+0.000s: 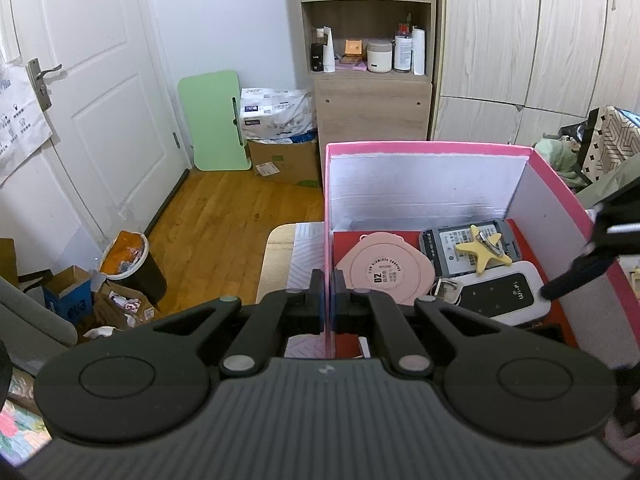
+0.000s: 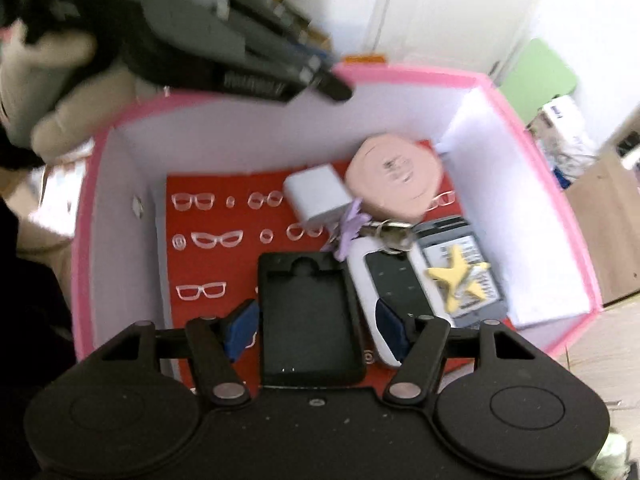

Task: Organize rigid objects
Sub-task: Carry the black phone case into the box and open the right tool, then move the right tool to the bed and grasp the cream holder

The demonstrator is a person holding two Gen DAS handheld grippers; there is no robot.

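A pink box [image 1: 420,148] with white inner walls and a red floor holds a pink round compact [image 1: 384,272], a grey labelled drive [image 1: 444,246], a yellow star clip [image 1: 486,250] and a white wifi router [image 1: 504,292]. My left gripper [image 1: 330,300] is shut on the box's left wall. In the right wrist view my right gripper [image 2: 316,328] hangs inside the box [image 2: 532,132], pointing down. A black case [image 2: 310,320] lies between its blue pads [image 2: 244,328], with a slim gap at the right pad. A white charger [image 2: 318,194] and keys [image 2: 390,232] lie beyond.
The box stands on a small wooden table [image 1: 280,248]. Past it are a wooden floor, a cardboard box [image 1: 286,160], a green board [image 1: 216,120], a shelf unit [image 1: 368,60] and a white door [image 1: 80,100]. A bin [image 1: 132,260] and clutter sit at the lower left.
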